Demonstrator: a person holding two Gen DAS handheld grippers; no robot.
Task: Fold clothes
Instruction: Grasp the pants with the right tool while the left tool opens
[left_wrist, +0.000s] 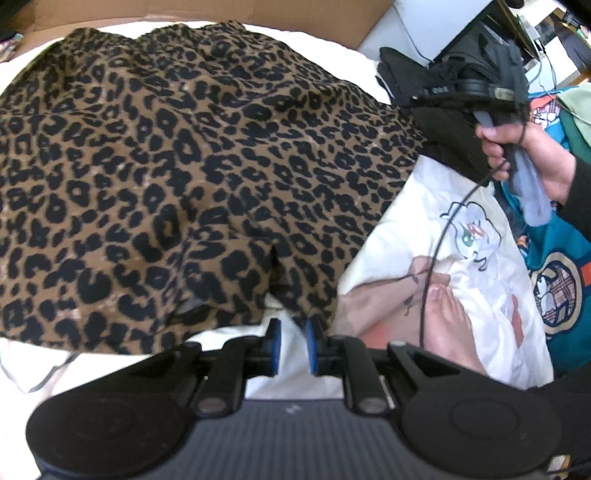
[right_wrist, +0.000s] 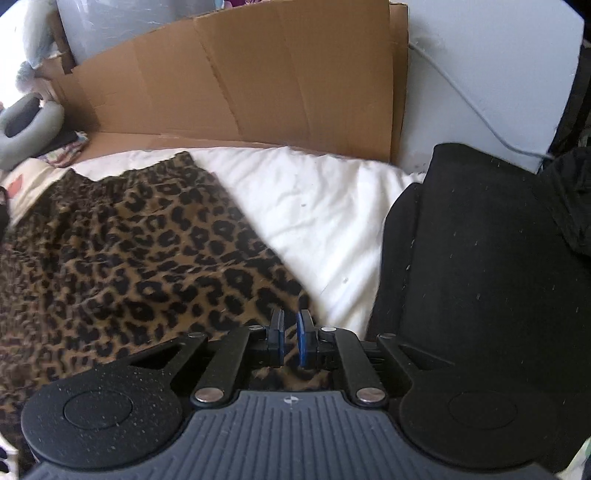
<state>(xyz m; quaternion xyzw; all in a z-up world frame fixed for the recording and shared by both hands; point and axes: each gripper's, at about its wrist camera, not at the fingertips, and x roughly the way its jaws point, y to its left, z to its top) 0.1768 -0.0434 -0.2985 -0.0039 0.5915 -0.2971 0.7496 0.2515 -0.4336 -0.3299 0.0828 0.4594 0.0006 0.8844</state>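
The bed (right_wrist: 303, 192), under a white cover, carries everything here. Most of it is taken up by the leopard-print garment (left_wrist: 177, 177), spread fairly flat with soft wrinkles, its near hem hanging just ahead of the left gripper (left_wrist: 293, 345) and its right corner reaching under the right gripper (right_wrist: 291, 339). Behind the bed a sheet of brown cardboard (right_wrist: 258, 85) stands against the wall. To the right of the leopard print lies a folded black garment (right_wrist: 480, 266), touching the white cover along its left edge. Nearer the person, a white printed cloth (left_wrist: 461, 236) with a cartoon figure rests beside a teal printed garment (left_wrist: 554, 258). At the far left edge sits a grey neck pillow (right_wrist: 26, 125).

In the left wrist view a hand (left_wrist: 524, 155) holds the right gripper's handle, a black cable trailing down from it.

The left gripper's 2 blue-padded fingers (left_wrist: 274, 343) stand a narrow gap apart; the hem's edge sits right at the tips, and I cannot tell whether they pinch it. The right gripper's fingers (right_wrist: 303, 341) are nearly together, with leopard fabric visible between and beneath them, though a grip is not certain.
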